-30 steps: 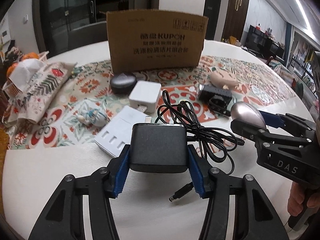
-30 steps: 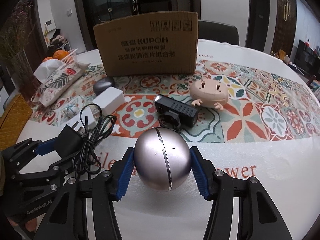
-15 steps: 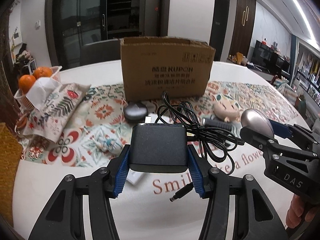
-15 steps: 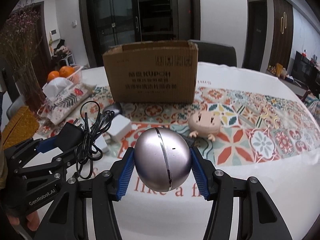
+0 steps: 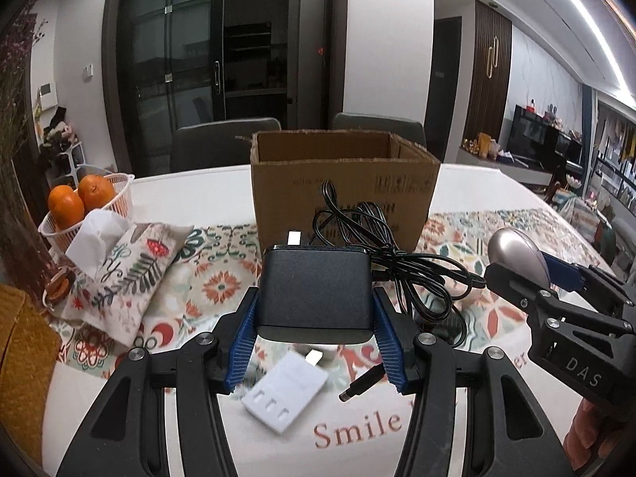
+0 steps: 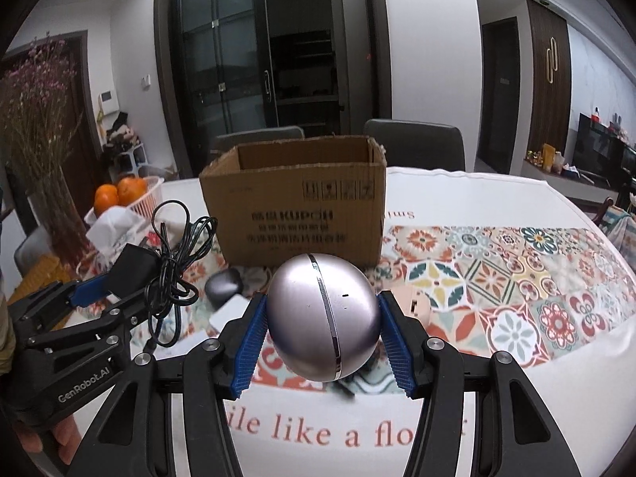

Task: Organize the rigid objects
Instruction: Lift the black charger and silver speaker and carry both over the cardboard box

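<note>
My left gripper (image 5: pixel 314 320) is shut on a black power adapter (image 5: pixel 316 292) whose coiled black cable (image 5: pixel 401 262) hangs to the right; both are held above the table. My right gripper (image 6: pixel 322 336) is shut on a silver egg-shaped case (image 6: pixel 322 318), also lifted. Each gripper shows in the other's view: the right one (image 5: pixel 556 302) at the right, the left one (image 6: pixel 99 302) at the left. An open cardboard box (image 5: pixel 342 187) stands ahead on the table, empty as far as I see; it also shows in the right wrist view (image 6: pixel 298 214).
A white charger (image 5: pixel 284 391) lies on the table below the adapter. A dark oval case (image 6: pixel 224 286) and a white block (image 6: pixel 228 312) lie before the box. A floral tissue pouch (image 5: pixel 123 270) and a basket of oranges (image 5: pixel 85 202) are at the left.
Both grippers have risen with their objects, so the box's open top now shows. The items on the table have dropped lower in view.
</note>
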{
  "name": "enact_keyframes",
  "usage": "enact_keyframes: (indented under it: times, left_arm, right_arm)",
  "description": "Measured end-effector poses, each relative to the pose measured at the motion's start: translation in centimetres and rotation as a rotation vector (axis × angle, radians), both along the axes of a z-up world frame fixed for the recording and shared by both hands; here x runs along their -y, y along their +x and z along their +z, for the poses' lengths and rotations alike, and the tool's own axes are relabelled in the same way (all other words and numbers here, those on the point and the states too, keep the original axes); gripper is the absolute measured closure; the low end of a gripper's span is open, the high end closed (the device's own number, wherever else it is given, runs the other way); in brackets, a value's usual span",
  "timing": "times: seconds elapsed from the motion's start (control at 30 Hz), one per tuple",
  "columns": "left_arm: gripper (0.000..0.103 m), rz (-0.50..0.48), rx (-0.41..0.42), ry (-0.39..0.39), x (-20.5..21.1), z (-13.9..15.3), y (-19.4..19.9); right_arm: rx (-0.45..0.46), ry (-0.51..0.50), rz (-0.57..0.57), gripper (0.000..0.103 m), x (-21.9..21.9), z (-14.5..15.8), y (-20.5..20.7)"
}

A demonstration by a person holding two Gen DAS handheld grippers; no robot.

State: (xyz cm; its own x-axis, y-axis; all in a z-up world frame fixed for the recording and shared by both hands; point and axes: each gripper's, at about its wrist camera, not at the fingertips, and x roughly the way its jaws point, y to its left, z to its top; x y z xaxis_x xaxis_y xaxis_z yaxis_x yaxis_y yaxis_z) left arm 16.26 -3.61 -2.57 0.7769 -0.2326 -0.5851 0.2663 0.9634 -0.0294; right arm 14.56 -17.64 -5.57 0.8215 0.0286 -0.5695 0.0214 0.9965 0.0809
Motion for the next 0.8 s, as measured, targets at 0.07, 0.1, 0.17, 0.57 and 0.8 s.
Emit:
enact_keyframes:
  times: [0.07,0.1,0.17,0.57,0.8]
  left_arm:
    - [0.049,0.002,0.008,-0.003,0.0,0.5,0.6]
    - [0.049,0.001,0.009,-0.005,0.1,0.6,0.9]
    - [0.049,0.001,0.013,-0.008,0.0,1.1,1.6]
    - [0.049,0.01,0.056,-0.009,0.2,4.0,5.4]
    - [0.049,0.007,0.049,-0.02,0.4,5.3,7.9]
  right_arm:
    - [0.014,0.003,-0.006,0.047,0.1,0.5,0.6]
    - [0.019,0.007,-0.008,0.047,0.1,0.7,0.8]
    - [0.025,0.02,-0.01,0.047,0.3,1.1,1.4]
    - [0.052,0.057,-0.01,0.047,0.7,3.3,5.3]
    - [0.079,0.047,-0.015,0.047,0.9,5.0,7.7]
